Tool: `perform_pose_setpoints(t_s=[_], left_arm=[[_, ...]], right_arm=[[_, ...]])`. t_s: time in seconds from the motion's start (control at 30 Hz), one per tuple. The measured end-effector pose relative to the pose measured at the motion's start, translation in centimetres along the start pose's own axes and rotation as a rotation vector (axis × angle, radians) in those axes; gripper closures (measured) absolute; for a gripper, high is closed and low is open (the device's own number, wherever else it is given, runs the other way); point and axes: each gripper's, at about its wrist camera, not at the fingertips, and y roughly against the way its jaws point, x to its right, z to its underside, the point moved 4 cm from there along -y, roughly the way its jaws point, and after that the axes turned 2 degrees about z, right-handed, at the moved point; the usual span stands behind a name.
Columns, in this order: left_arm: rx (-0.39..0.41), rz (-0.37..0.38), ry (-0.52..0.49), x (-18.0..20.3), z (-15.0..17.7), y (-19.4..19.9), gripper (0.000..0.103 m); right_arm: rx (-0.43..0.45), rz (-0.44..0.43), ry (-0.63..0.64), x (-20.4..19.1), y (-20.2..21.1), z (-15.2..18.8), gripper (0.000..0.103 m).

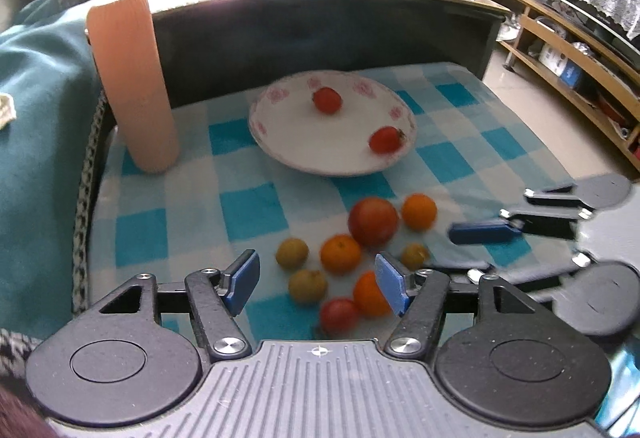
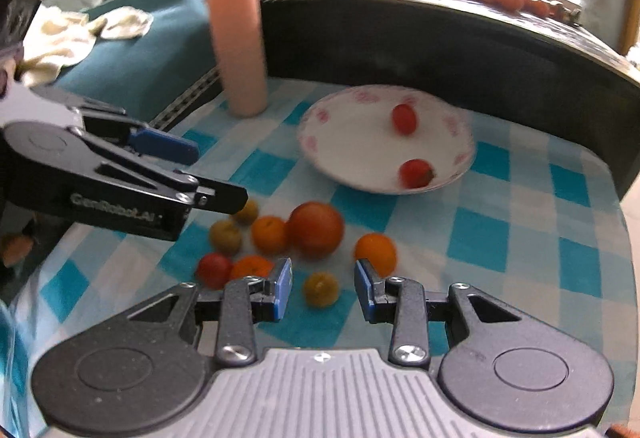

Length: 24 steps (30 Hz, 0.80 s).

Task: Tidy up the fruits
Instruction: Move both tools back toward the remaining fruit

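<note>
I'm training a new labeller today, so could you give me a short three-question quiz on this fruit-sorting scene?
1. True or false: the plate holds two small red tomatoes.
2. In the right wrist view, what lies between the right gripper fingers? A) yellow fruit B) orange C) nothing
3. Fill in: the pink cylinder stands ____ on the checked cloth.

Key
1. True: one tomato at the far side, another by the near rim.
2. A: the yellow fruit sits in the gap, and the pads do not press on it.
3. Upright, left of the plate.
</note>
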Motion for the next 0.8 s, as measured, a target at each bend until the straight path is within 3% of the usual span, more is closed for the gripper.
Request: perform_pose_setpoints(t_s=[0.57,0.7,0.8], left_arm=[[-0.087,0.020,-0.071,1.2,2.4,-1.4,0.031],[-0.114,0.028,-0.081,1.4,3.0,-2.5,0.037],[-0.123,0.043,-0.100,1.5,3.4,-3.3,0.045]], right_arm=[[-0.092,-0.005,0.051,-0.3,-3.3,1.0,0.053],[-0.105,0.004,0.049,-0.1,-4.1,1.0,0.054],[-0.122,0.005,0.061,-0.1,-4.3,1.2,0.061]])
